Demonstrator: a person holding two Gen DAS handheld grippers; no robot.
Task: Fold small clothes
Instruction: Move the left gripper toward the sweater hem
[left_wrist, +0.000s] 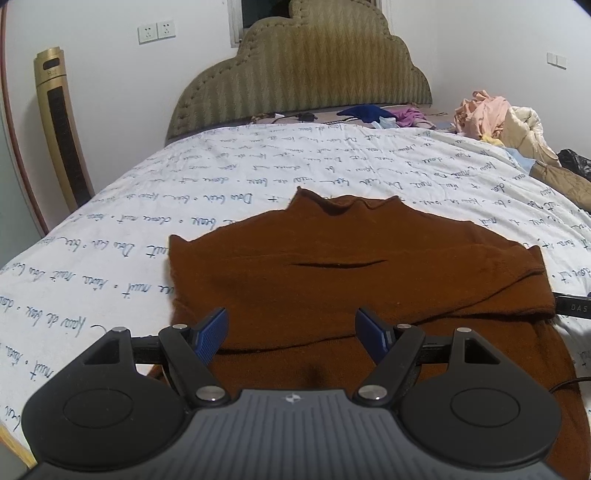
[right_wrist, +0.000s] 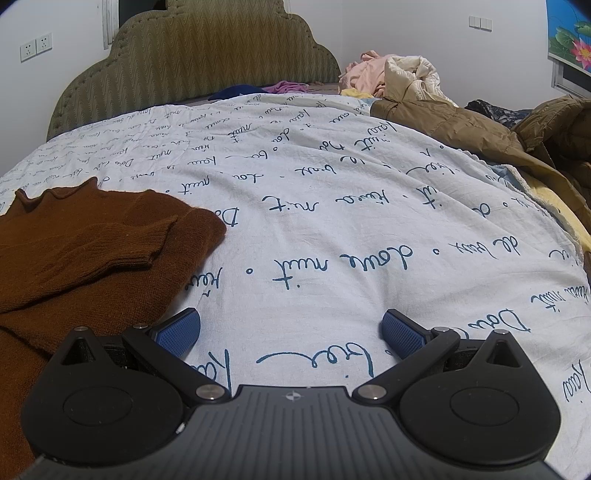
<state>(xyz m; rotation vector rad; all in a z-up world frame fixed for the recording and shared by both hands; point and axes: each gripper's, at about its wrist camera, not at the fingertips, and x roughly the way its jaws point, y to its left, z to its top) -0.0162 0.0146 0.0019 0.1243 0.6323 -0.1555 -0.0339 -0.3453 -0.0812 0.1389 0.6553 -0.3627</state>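
A brown knit sweater (left_wrist: 332, 273) lies on the white script-printed bed cover (left_wrist: 166, 192), its sleeves folded across the body and its collar toward the headboard. My left gripper (left_wrist: 291, 332) is open and empty, its blue pads just above the sweater's near part. In the right wrist view the sweater (right_wrist: 81, 251) lies at the left, a ribbed cuff on top. My right gripper (right_wrist: 291, 332) is open and empty above the bare cover (right_wrist: 369, 221), just right of the sweater's edge. The tip of the right gripper (left_wrist: 574, 306) shows at the right edge of the left wrist view.
A padded olive headboard (left_wrist: 299, 74) stands at the far end. Loose clothes and jackets (right_wrist: 443, 107) are heaped along the bed's right side and near the headboard (left_wrist: 495, 118). A gold tower fan (left_wrist: 62, 125) stands left of the bed.
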